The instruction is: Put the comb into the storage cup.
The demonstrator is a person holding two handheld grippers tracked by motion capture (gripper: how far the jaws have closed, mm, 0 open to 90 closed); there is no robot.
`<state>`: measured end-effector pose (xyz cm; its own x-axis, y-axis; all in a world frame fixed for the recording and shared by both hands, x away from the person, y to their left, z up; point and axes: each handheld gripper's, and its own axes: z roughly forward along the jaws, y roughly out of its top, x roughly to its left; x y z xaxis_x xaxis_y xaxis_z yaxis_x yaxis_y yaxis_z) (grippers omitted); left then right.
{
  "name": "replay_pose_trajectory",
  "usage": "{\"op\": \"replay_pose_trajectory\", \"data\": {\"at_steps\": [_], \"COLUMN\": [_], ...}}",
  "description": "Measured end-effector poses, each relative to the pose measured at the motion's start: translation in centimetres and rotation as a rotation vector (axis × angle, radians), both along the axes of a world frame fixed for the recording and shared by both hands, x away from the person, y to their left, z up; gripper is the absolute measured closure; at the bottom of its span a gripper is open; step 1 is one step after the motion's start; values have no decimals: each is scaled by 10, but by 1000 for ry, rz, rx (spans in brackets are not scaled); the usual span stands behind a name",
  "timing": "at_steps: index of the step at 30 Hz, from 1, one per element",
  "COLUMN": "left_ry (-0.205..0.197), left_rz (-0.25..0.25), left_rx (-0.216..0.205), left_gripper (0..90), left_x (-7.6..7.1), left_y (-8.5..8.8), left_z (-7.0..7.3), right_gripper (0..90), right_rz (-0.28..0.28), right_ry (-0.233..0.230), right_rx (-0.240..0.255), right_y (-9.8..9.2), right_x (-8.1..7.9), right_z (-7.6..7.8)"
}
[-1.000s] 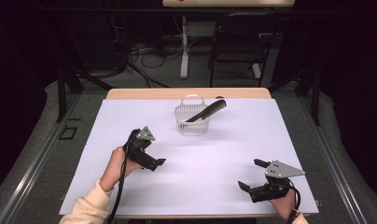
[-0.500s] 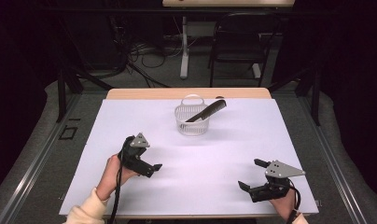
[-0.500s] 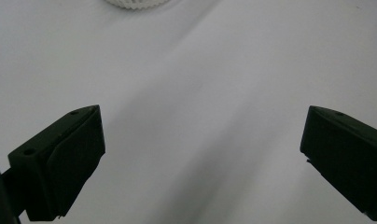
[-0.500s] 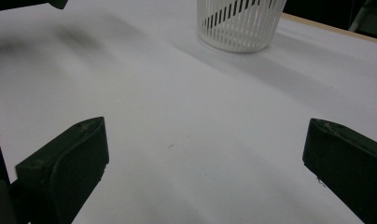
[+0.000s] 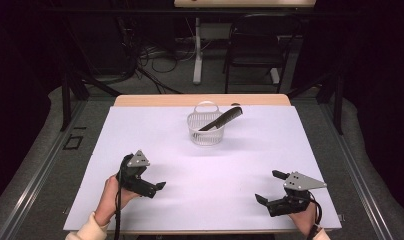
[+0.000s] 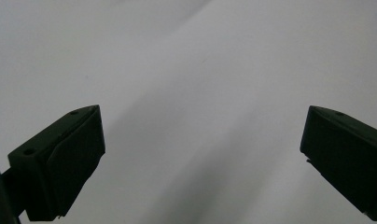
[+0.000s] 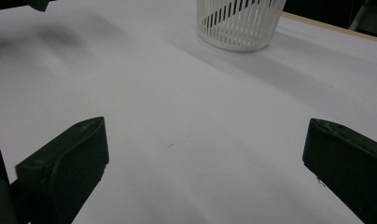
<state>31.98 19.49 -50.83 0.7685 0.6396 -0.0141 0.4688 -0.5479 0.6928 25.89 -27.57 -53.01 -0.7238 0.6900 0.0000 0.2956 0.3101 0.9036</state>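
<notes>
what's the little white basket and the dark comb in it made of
The basket looks like moulded white plastic with a matte finish: thin, even vertical slats with open gaps and a thin loop handle. The comb seems to be hard, dark plastic, slightly glossy; its teeth are too small to make out, so that stays a guess.

A white sheet covers the worktop (image 5: 200, 165), leaving a wooden strip bare along the far edge. A white slatted basket (image 5: 206, 130) stands on it, near the far edge.

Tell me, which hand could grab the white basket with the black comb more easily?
Probably the right gripper: its open fingers point toward the white slatted plastic basket holding the black comb. The left gripper, also open, faces bare white table.
</notes>
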Motion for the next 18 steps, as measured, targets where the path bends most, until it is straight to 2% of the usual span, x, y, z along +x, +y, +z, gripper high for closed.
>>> {"op": "replay_pose_trajectory", "data": {"at_steps": [14,18], "left_ry": [-24,-42], "left_rz": [48,56], "left_rx": [-27,-32], "left_gripper": [0,0], "left_x": [-21,-26], "left_y": [16,18], "left_z": [-7,-8], "right_gripper": [0,0], "right_rz": [0,0], "right_ry": [0,-1], "right_rx": [2,2], "right_y": [0,0], "right_x": [0,0], "right_z": [0,0]}}
